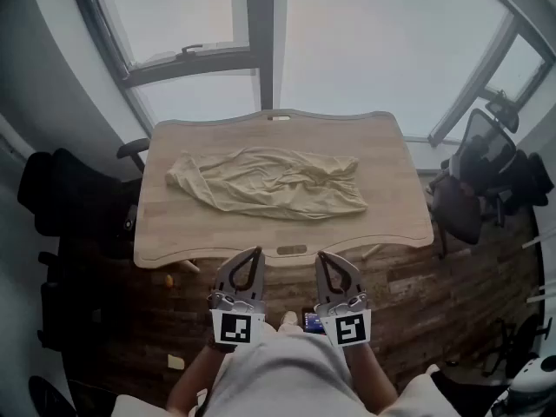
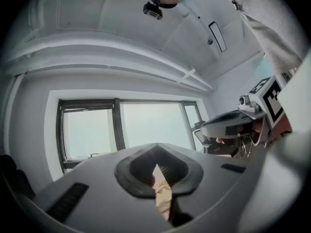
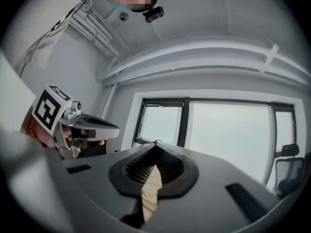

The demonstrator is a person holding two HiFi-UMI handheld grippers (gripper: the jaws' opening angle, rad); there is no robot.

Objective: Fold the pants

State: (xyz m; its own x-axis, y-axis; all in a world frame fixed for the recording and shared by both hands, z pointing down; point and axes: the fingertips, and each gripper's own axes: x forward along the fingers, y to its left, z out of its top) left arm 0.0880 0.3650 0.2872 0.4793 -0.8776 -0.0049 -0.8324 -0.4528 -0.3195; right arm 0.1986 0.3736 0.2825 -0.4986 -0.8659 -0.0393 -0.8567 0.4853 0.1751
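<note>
Close to the body, the left gripper (image 1: 254, 257) and right gripper (image 1: 323, 259) hover short of the tabletop (image 1: 387, 150), fingers pressed together on nothing. Rumpled beige pants (image 1: 269, 183) lie across its middle. Pinching a loose wrinkle instead of an edge would likely drag them into a crooked fold.

Loose light grey shirt (image 1: 287, 367)
</note>
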